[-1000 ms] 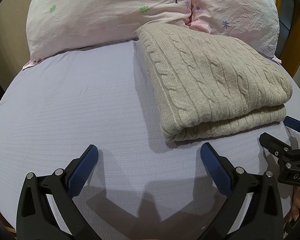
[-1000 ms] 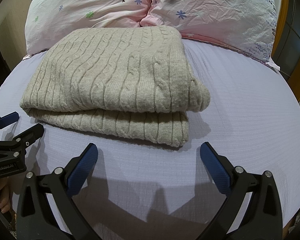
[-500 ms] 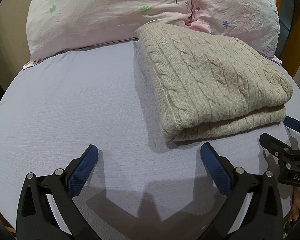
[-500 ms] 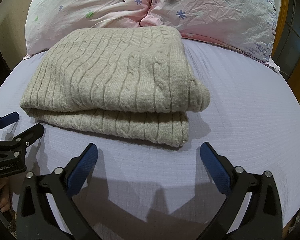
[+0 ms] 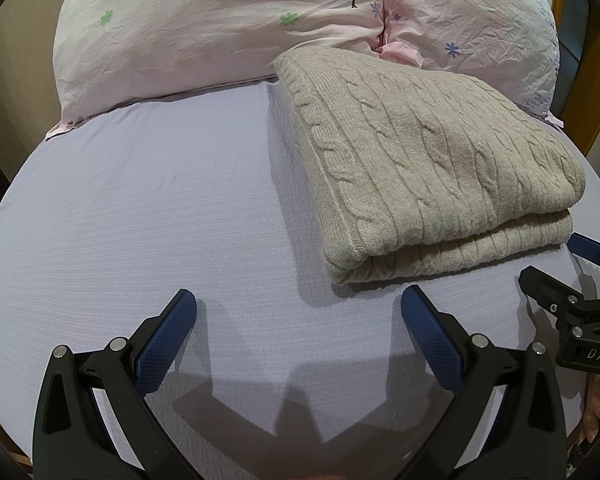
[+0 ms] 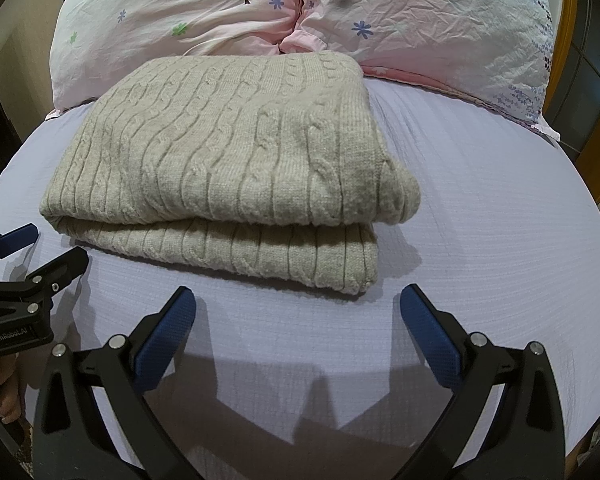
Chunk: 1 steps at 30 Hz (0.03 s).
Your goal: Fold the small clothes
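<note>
- Your folded beige cable-knit sweater (image 6: 228,168) lies on the lavender bed sheet (image 5: 140,220), its far edge touching the two pink floral pillows (image 5: 204,32) at the head of the bed.
- The sweater's doubled near edge faces you, with the upper layer overhanging the lower one at the right-hand corner.
- Bare sheet stretches wide to the left of the sweater in the left wrist view and to its right in the right wrist view; a strip of sheet separates the near edge from both tools.
- Your left gripper (image 5: 298,320) has its blue-padded fingers (image 5: 168,336) spread wide, holding nothing, just short of the sweater's left corner.
- Your right gripper (image 6: 298,320) is likewise spread wide and empty, its fingers (image 6: 430,332) near the sweater's right corner without touching it.
</note>
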Tool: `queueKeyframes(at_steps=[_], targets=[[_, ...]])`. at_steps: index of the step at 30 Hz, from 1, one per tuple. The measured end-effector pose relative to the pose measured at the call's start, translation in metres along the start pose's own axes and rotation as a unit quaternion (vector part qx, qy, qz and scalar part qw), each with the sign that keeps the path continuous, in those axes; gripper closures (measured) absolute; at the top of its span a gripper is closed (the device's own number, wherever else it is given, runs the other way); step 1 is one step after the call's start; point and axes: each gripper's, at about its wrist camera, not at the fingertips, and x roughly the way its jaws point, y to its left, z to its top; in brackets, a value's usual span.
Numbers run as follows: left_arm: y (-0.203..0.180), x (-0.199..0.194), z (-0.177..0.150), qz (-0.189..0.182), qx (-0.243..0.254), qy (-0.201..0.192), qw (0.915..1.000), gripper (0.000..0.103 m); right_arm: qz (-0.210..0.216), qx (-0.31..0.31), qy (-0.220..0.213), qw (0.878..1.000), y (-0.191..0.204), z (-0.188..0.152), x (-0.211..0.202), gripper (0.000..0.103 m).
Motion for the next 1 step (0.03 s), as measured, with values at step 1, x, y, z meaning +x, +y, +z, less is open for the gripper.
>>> queueKeyframes(at_steps=[1], targets=[[0.0,0.0,0.0,0.0,0.0,0.0,1.0,0.001,0.0,0.0,0.0,1.0,0.0001,-0.0001,0.0004,0.002]])
